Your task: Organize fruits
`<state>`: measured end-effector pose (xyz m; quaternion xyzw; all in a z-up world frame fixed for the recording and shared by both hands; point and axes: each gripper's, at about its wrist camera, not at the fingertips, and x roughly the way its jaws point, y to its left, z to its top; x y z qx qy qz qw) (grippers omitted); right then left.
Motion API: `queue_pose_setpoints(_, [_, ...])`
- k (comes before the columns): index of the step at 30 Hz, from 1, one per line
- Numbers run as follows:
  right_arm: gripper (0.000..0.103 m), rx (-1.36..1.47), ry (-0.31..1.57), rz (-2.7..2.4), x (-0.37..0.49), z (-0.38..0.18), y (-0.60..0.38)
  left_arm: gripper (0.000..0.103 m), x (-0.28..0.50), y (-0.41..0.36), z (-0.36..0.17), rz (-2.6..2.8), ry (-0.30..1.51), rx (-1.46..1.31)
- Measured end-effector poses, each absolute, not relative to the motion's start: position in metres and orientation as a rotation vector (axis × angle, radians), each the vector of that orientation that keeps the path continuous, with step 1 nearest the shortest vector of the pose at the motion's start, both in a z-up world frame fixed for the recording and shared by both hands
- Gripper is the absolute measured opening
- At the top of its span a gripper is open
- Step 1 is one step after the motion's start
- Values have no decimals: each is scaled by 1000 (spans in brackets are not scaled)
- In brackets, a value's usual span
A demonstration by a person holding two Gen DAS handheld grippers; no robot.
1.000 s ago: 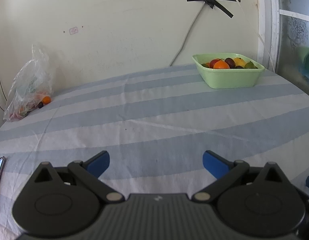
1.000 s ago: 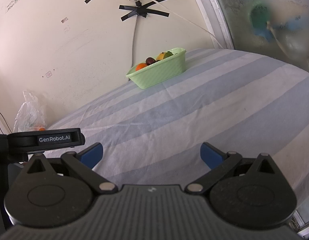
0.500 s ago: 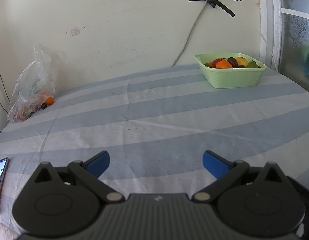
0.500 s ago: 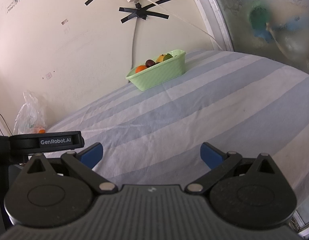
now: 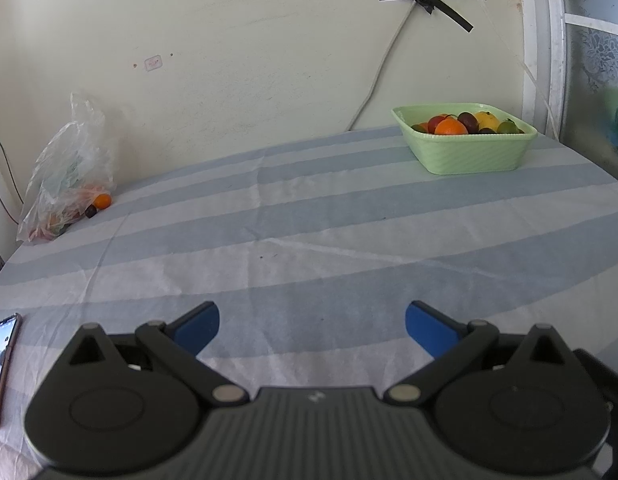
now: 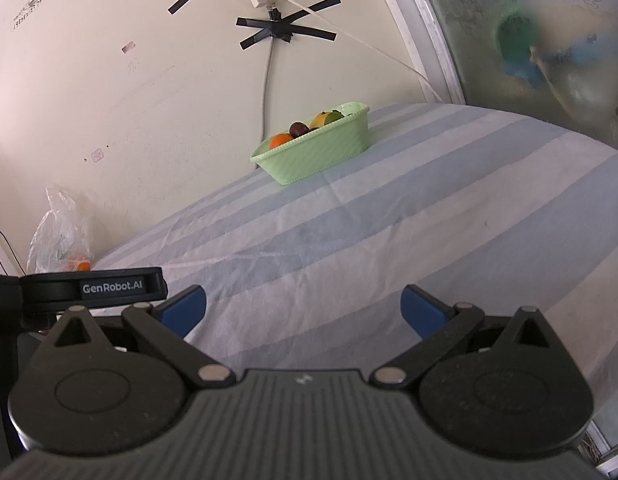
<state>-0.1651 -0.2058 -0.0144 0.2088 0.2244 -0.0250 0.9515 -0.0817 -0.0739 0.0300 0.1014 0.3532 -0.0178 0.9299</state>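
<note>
Nearest in each view is a tool with its blue fingers spread wide and nothing between them: the left tool point(image 5: 312, 322) and the right tool point(image 6: 303, 306) both hang low over the striped surface point(image 5: 309, 248), at its near edge. A phone point(image 5: 1, 360) lies just left of the left tool. The middle of the surface is bare cloth.

Farther off, at the back left against the wall, a bag point(image 5: 65, 176) slumps with an orange point(image 5: 102, 200) and a small dark fruit point(image 5: 90, 211) at its mouth. At the back right sits the green basket point(image 5: 469, 152), already heaped with fruit; from the right wrist it shows as well point(image 6: 317, 152).

The risks lie mostly at the bag. Its film is loose and crumpled, so a finger may snag it and drag the whole bag rather than one fruit. The orange is round and could roll toward the edge if nudged. The heaped basket may spill if another fruit is dropped onto it.

Against the earlier pictures, the left view has drifted slightly: the basket sits a touch higher and farther right, and more of the phone shows. The fingers' spread is unchanged.
</note>
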Motion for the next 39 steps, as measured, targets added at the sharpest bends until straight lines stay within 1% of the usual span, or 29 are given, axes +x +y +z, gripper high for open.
queue_pose_setpoints(39, [103, 424, 457, -49, -165, -14, -207, 103, -83, -79, 29, -42, 729, 223])
